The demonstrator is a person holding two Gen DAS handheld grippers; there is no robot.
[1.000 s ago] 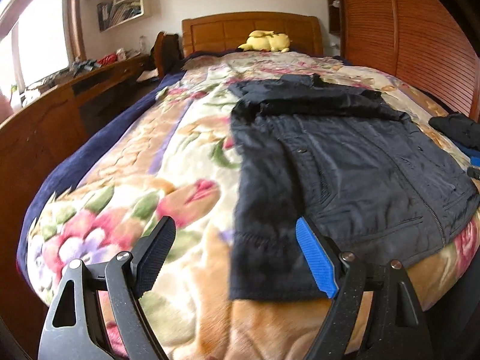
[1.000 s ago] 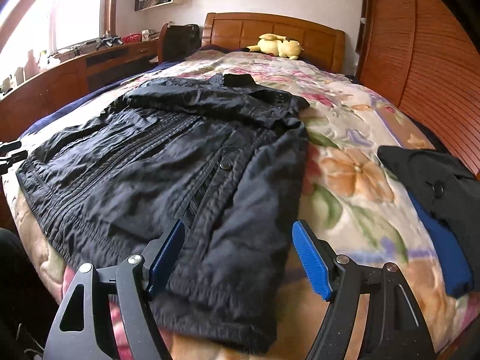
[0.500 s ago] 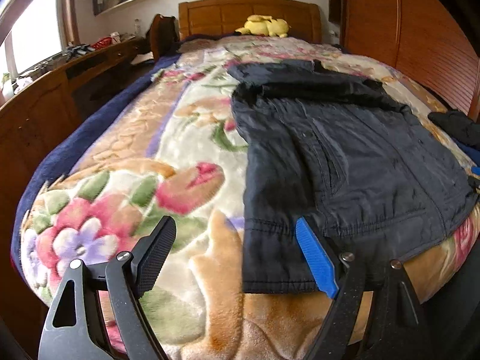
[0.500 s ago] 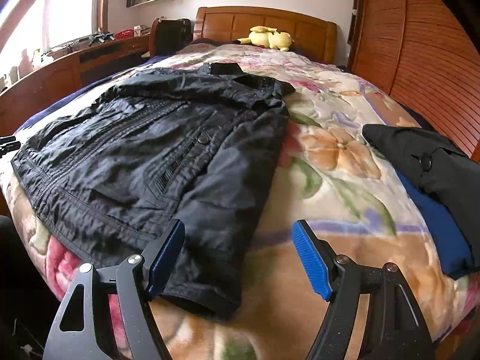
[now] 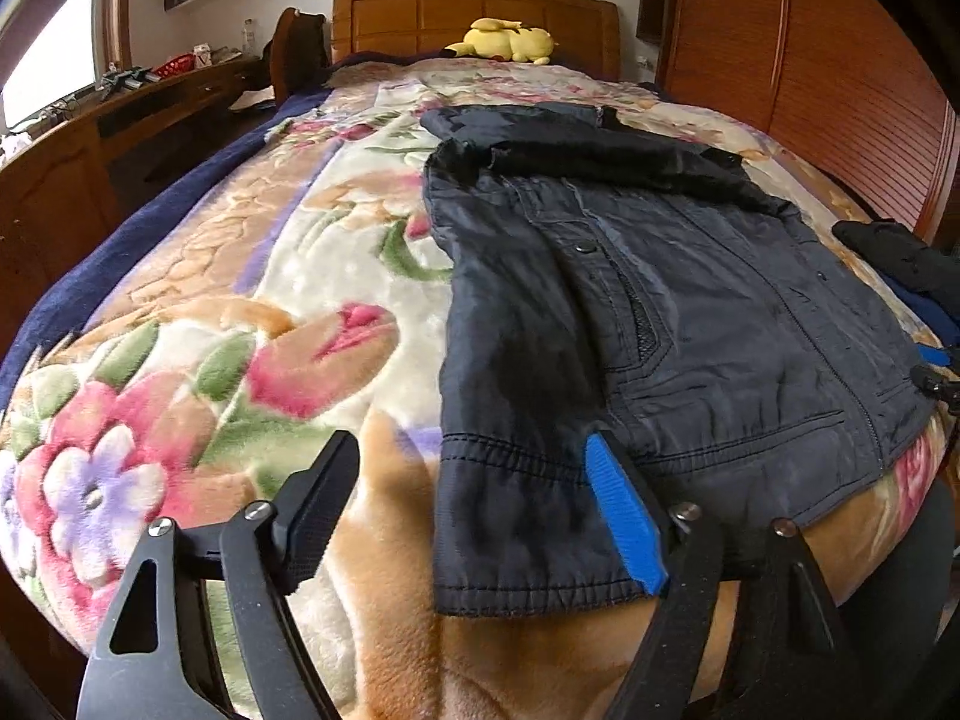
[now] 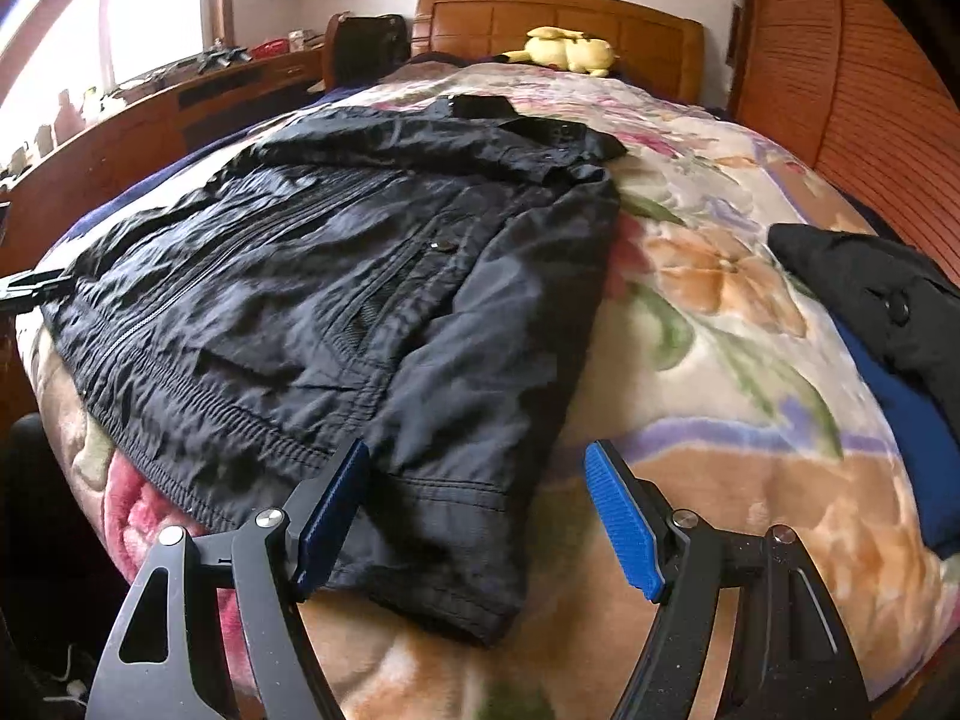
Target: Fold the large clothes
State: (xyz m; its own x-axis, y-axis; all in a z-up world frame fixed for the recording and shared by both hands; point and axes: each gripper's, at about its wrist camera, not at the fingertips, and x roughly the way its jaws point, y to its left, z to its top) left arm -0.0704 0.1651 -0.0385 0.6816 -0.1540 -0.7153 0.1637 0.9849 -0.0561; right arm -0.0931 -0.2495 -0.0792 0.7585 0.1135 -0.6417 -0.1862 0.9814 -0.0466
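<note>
A dark navy jacket (image 5: pixel 660 312) lies spread flat, front up, on a floral blanket (image 5: pixel 252 300) on the bed. It also shows in the right wrist view (image 6: pixel 336 300). My left gripper (image 5: pixel 474 510) is open and empty, hovering over the jacket's left sleeve cuff (image 5: pixel 528 540) at the foot of the bed. My right gripper (image 6: pixel 480 516) is open and empty, hovering over the right sleeve cuff (image 6: pixel 444 552). The right gripper's tip shows at the far right edge of the left wrist view (image 5: pixel 936 372).
A folded black and blue garment (image 6: pixel 888 324) lies on the blanket to the right. A yellow plush toy (image 5: pixel 504 42) rests by the wooden headboard (image 5: pixel 474 12). A wooden desk (image 5: pixel 108 126) runs along the left. A wooden slatted wall (image 5: pixel 840 60) stands on the right.
Both grippers have moved lower and closer to the jacket's sleeve cuffs at the foot of the bed. The jacket has not moved. Both jaws stay open.
</note>
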